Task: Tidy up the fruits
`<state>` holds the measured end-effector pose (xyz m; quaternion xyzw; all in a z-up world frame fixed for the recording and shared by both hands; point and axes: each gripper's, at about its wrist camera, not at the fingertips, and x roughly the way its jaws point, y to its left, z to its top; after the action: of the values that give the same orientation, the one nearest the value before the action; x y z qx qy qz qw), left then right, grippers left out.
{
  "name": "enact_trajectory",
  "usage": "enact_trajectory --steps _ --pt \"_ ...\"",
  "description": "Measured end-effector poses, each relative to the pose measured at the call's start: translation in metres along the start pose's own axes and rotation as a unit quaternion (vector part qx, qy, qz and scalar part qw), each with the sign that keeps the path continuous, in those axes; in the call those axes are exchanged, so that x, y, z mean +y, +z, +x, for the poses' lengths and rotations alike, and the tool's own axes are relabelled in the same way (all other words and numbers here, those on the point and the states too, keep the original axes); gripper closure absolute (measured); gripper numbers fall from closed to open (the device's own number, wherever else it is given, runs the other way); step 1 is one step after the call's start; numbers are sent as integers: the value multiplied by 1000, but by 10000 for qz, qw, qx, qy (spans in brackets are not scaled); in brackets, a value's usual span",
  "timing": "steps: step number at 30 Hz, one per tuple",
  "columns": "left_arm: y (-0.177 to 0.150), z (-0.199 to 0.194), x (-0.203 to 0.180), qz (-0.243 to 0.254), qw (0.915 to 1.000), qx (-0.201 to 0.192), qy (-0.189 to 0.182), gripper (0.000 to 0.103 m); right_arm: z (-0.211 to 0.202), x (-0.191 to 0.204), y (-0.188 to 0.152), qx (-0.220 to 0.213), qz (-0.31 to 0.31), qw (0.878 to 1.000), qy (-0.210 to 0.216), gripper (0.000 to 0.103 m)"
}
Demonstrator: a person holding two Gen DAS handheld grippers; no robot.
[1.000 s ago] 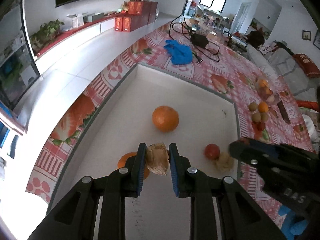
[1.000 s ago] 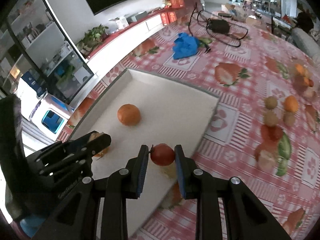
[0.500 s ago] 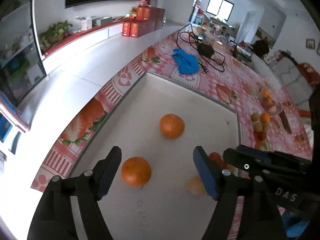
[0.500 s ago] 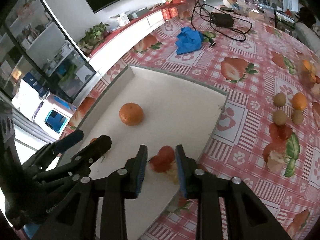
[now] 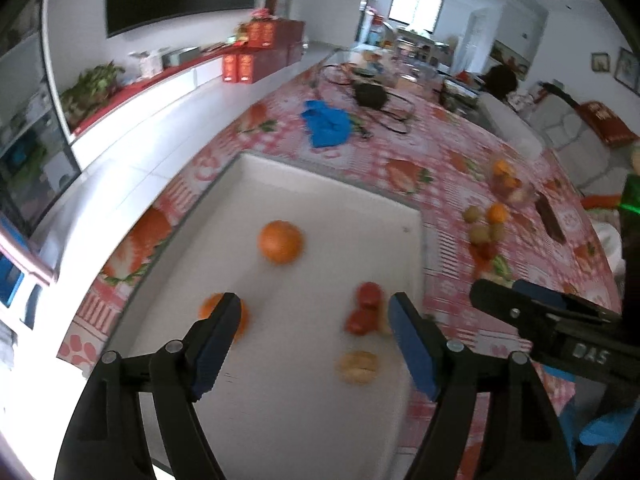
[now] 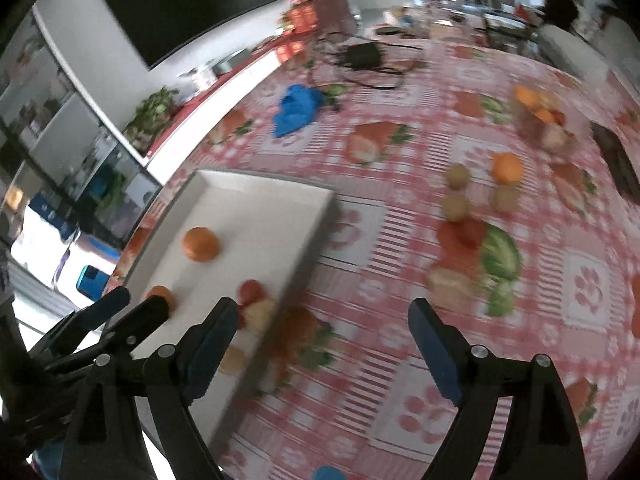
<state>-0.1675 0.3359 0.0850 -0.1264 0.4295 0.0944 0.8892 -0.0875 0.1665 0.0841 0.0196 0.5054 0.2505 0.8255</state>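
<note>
A white tray (image 5: 320,204) holds two oranges (image 5: 280,242) (image 5: 218,312), two red tomatoes (image 5: 368,292) and a pale husked fruit (image 5: 357,366). My left gripper (image 5: 314,336) hangs open above the tray's near half, with nothing between its fingers. In the right wrist view the same tray (image 6: 256,204) lies at the left. My right gripper (image 6: 320,336) is over the tablecloth just right of the tray's edge; its jaws are opening wide and are empty. Loose kiwis (image 6: 458,176), an orange (image 6: 507,167) and a tomato (image 6: 470,234) lie on the cloth further right.
A red checked tablecloth with fruit prints covers the table. A blue cloth (image 6: 298,106) and a black device with cables (image 6: 362,56) lie at the far side. A clear container of oranges (image 6: 540,116) and a dark flat object (image 6: 616,160) sit at the far right.
The left gripper opened and let the husked fruit drop into the tray. The right gripper let go of the red tomato in the tray, opened and swung right over the tablecloth.
</note>
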Motion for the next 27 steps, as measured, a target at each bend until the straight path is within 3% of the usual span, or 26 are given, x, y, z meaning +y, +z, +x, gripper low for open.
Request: enact_trajectory --steps 6,12,14,19,23,27 --pt "-3 -18 -59 465 9985 -89 -260 24 -21 -56 -21 -62 479 9984 -282 15" --pt "-5 -34 -141 859 9929 -150 -812 24 -47 -122 -47 -128 1065 9930 -504 15" --pt "-7 -48 -177 1037 9871 -227 -1200 24 -59 -143 -54 -182 1236 9903 -610 15" --pt "-17 -96 -249 1537 9622 -488 -2193 24 -85 -179 -67 -318 1425 9853 -892 15" --pt "-21 -142 -271 1578 9311 -442 -3260 24 -91 -195 -72 -329 1393 9830 -1151 15" --pt "-20 -180 -270 1596 8993 -386 -4054 23 -81 -192 -70 -281 1160 9844 -1294 15"
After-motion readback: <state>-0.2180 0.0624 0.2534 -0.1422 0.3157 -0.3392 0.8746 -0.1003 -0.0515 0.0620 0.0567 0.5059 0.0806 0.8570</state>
